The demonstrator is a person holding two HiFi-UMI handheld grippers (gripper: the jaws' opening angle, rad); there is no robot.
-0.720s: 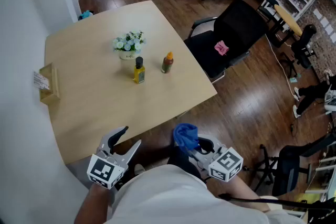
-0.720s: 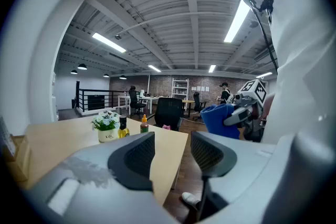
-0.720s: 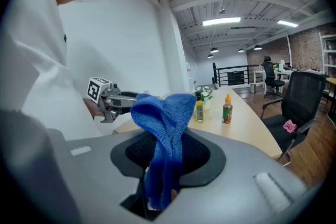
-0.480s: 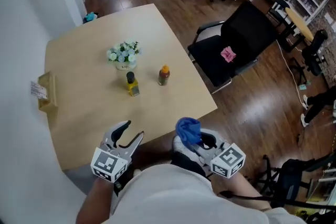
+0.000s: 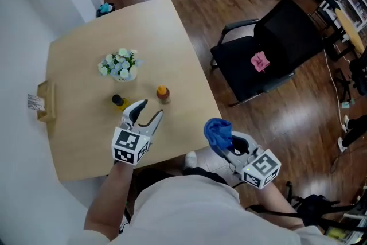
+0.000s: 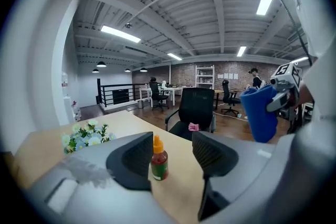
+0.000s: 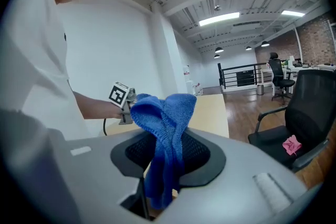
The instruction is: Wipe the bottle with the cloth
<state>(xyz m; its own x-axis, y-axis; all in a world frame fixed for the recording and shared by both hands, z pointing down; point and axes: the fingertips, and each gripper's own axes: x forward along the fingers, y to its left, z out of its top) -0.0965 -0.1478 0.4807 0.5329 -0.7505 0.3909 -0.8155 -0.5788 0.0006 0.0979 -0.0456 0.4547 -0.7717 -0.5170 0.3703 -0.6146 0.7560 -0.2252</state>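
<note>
at the left edge of the pale wooden table (image 5: 80,140) stands a small brown cardboard holder (image 5: 46,101) with a white label. further right sits a bunch of white and pale blue flowers in a white pot (image 5: 119,64). just below it in the head view is a yellow bottle with a black cap (image 5: 119,101). the left gripper (image 5: 150,110) hovers over the table with its 2 jaws spread wide and nothing pinched. in the left gripper view the small dark bottle with an orange cap (image 5: 163,94) stands upright on the table, framed in the gap ahead of the jaws and touching neither. off the table's near edge, the right gripper (image 5: 225,145) has its jaws pressed on a bunched blue knitted cloth (image 5: 218,133), which sticks up above them and hangs below. a black office chair (image 5: 269,54) with a pink item (image 5: 260,61) on its seat stands at the right.
</note>
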